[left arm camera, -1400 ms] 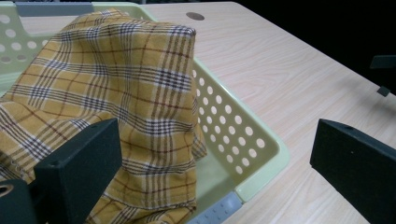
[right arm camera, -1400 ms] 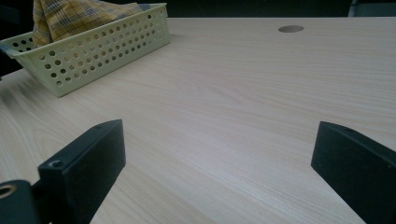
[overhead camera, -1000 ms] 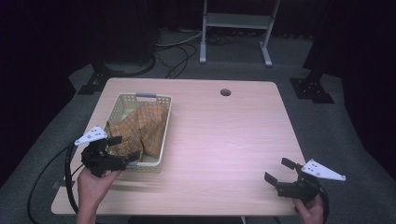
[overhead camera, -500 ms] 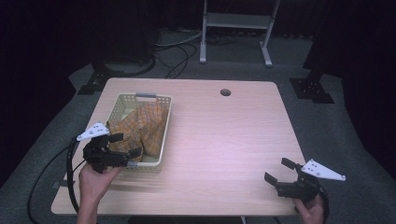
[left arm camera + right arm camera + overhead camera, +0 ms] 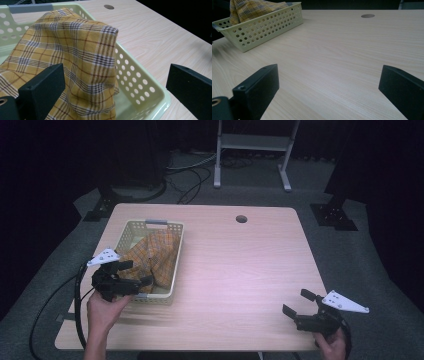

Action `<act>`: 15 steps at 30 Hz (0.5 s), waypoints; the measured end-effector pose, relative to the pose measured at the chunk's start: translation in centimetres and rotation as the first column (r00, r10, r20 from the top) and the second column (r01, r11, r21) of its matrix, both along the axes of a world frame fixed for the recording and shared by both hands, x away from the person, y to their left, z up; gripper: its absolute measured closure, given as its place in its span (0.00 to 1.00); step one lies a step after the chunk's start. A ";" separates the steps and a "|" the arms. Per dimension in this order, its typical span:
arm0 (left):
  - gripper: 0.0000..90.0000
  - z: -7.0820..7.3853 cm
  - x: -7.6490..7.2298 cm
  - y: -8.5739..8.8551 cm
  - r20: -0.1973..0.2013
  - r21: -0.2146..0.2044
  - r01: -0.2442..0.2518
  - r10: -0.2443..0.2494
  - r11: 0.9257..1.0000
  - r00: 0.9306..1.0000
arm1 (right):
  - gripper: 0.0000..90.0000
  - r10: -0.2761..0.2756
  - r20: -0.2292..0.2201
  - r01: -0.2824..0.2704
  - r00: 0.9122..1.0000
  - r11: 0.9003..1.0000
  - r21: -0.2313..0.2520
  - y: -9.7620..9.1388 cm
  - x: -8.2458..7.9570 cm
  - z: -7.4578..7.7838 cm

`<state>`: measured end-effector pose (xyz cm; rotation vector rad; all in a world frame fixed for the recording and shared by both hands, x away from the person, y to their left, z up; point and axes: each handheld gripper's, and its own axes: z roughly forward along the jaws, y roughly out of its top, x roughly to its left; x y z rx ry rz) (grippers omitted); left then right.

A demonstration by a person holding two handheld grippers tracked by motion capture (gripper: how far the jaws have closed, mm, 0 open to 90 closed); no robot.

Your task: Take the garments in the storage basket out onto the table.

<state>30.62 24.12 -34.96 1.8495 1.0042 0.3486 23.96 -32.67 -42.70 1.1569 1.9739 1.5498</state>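
Left claw (image 5: 131, 273) hovers at the near end of the basket (image 5: 128, 229), jaws spread wide and grasping nothing. Beneath it lies the desk (image 5: 240, 270), bare ahead and to the claw's right as far as a round cable hole (image 5: 241, 219). Directly ahead of the jaws, the pale green perforated basket holds a yellow plaid cloth (image 5: 75, 57), bunched into a raised fold between and just beyond the jaws. Right claw (image 5: 296, 303) rests well apart at the opposite near corner, likewise released. Judged step: approach to the cloth. The next move calls for advancing the left claw onto the raised fold and clenching.
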 end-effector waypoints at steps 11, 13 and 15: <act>0.02 -0.1 1.1 -0.5 -0.026 0.026 0.013 -0.012 1.000 1.000 | 0.03 0.001 0.002 -0.001 1.000 1.000 -0.001 0.0 0.0 0.0; 0.02 -0.2 1.2 -0.6 -0.028 0.024 0.011 -0.010 1.000 1.000 | 0.03 0.002 0.002 -0.002 1.000 1.000 -0.001 0.0 0.0 0.0; 0.02 -0.2 1.4 -0.6 -0.030 0.023 0.007 -0.006 1.000 1.000 | 0.03 0.005 0.002 -0.005 1.000 1.000 -0.001 0.1 0.0 0.0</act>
